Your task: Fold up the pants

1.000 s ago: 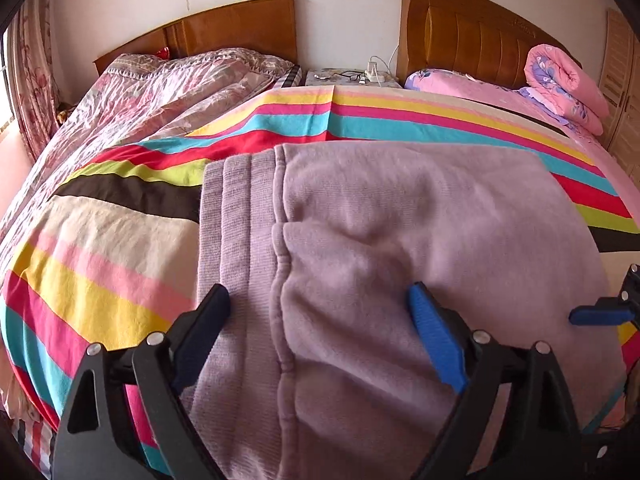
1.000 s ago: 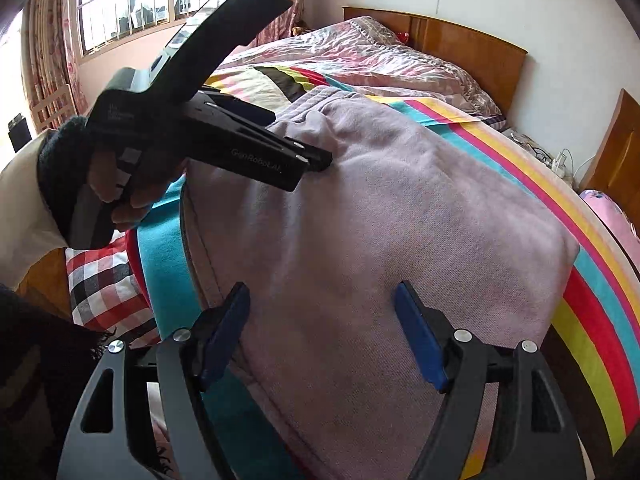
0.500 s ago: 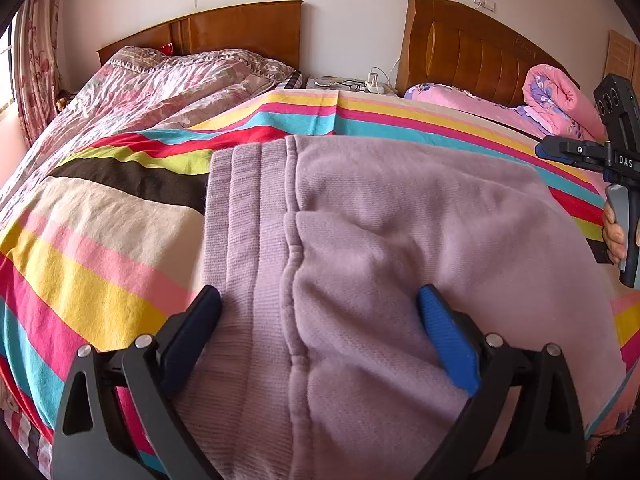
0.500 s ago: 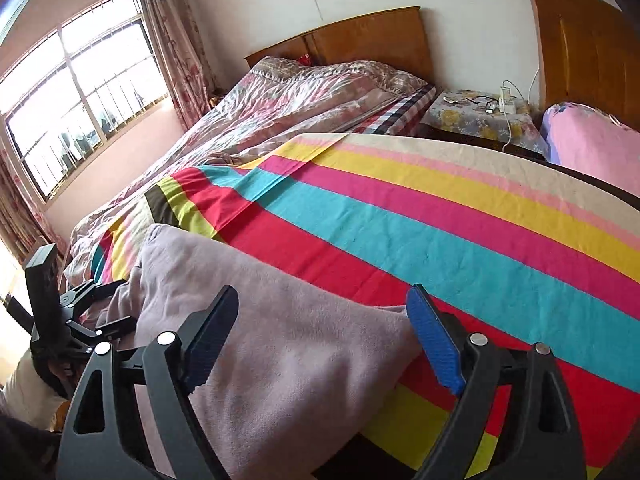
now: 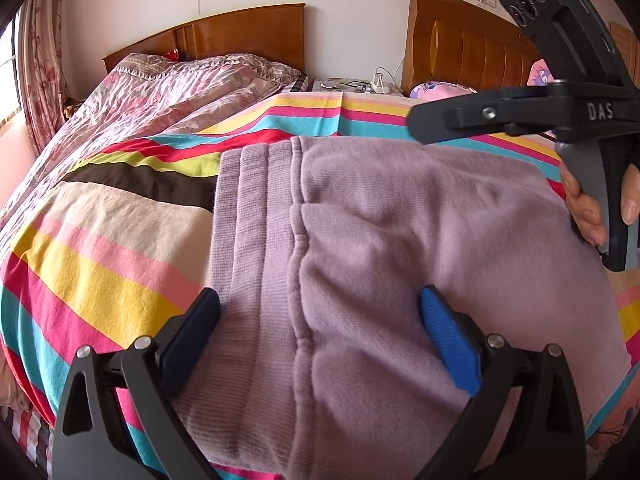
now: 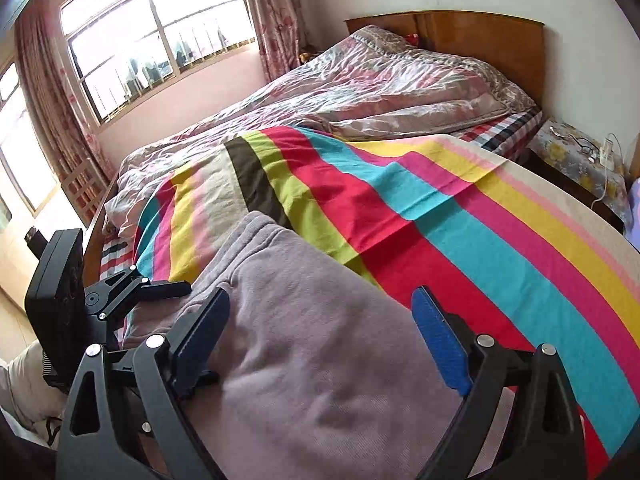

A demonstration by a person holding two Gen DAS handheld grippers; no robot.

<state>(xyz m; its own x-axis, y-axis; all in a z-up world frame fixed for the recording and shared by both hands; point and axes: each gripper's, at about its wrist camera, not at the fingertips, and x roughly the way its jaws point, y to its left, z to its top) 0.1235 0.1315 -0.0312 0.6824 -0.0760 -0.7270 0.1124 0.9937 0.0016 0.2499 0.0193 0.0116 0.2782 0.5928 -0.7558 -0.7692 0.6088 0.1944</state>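
Note:
Lilac pants [image 5: 400, 240] lie folded on the striped bedspread [image 5: 100, 248], with the ribbed waistband [image 5: 248, 216] on the left of the left wrist view. My left gripper [image 5: 320, 332] hovers over the waistband end. It is open and the cloth lies below its pads, not pinched. My right gripper [image 6: 320, 332] is open too, over the pants' far right edge [image 6: 320, 360], with nothing between its pads. The left wrist view shows the right gripper [image 5: 420, 124] from the side at upper right, held by a hand [image 5: 588, 208]. The left gripper [image 6: 168, 288] appears at the left in the right wrist view.
A second bed with a crumpled pink quilt [image 6: 360, 92] stands beyond the striped one. A nightstand [image 6: 576, 156] with a cable and charger sits between two wooden headboards [image 5: 240, 32]. A window [image 6: 152, 28] with curtains is far left. Bare striped bedspread [image 6: 480, 220] extends past the pants.
My right gripper swung away from the pants' near edge to their far right side and opened a little. The left gripper stayed over the waistband and opened slightly wider.

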